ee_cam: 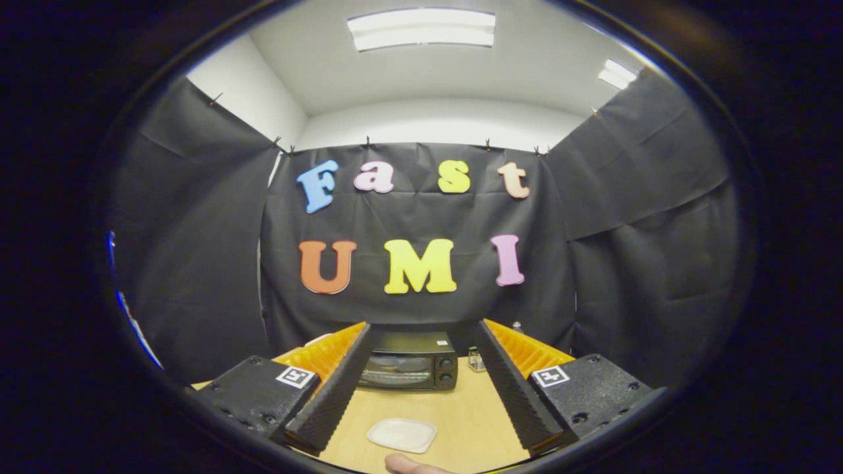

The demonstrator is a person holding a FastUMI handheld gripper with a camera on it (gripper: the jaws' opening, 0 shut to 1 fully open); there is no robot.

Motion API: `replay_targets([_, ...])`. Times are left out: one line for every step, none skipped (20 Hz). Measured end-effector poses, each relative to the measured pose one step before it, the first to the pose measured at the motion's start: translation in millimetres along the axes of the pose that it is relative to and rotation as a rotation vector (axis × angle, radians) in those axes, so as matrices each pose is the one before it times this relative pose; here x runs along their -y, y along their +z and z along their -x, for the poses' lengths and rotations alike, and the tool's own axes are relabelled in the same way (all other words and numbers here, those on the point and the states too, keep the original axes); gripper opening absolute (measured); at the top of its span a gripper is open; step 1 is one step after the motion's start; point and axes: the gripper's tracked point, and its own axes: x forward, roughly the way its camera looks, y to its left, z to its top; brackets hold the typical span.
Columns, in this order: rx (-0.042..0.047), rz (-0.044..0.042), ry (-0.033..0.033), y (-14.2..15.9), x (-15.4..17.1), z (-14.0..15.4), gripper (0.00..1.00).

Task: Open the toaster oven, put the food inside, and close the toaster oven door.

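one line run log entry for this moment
gripper open, holding nothing | toaster oven door shut, beyond fingers | white tray on table between them

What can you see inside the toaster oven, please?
The toaster oven, beyond the open gripper, has its door shut; the dark glass shows only faint reflections, so its contents cannot be seen.

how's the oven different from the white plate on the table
The oven is a dark box standing upright at the far end of the table, door closed; the plate is white, flat and lies low. The oven sits beyond the open tongs, the plate nearer, between their fingers. The plate looks empty; the oven's inside is hard to make out through its glass. Both rest on the same wooden table.
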Motion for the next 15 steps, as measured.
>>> replay_targets([-0.01298, -0.01285, -0.00502, -3.93, 5.33, -1.85, 1.0])
replay_targets([-0.01587, -0.012, -0.00374, -4.86, 4.82, -2.6, 1.0])
replay_targets([-0.0155, -0.00419, -0.00039, -5.09, 3.47, -4.6, 1.0])
replay_targets([-0.01193, 0.00492, -0.00226, -4.08, 2.69, -3.14, 1.0])
replay_targets([-0.01163, 0.01087, -0.00296, -4.32, 1.73, -2.91, 1.0])
replay_targets([-0.00855, 0.0107, -0.00346, -3.99, 1.12, -2.78, 1.0])
replay_targets([-0.00662, 0.00626, 0.00141, -2.8, -1.01, -1.88, 1.0])
replay_targets([-0.00612, 0.0038, 0.00531, -3.05, -1.97, -1.4, 1.0])
replay_targets([-0.00844, 0.00083, 0.00738, -3.53, -2.22, 0.2, 1.0])
replay_targets([-0.00583, 0.00284, 0.00356, -3.08, -1.69, 0.19, 1.0])
replay_targets([-0.00739, 0.01146, 0.00494, -2.32, -1.73, -0.44, 1.0])
replay_targets([-0.00756, 0.01534, 0.00741, -3.91, -2.79, -2.44, 1.0])
replay_targets([-0.00799, 0.01246, 0.00465, -3.42, -1.67, -0.62, 1.0])
replay_targets([-0.00567, 0.00728, 0.00228, -3.29, -0.98, -1.27, 1.0])
replay_targets([-0.00682, 0.00658, 0.00318, -3.47, -0.76, -1.25, 1.0])
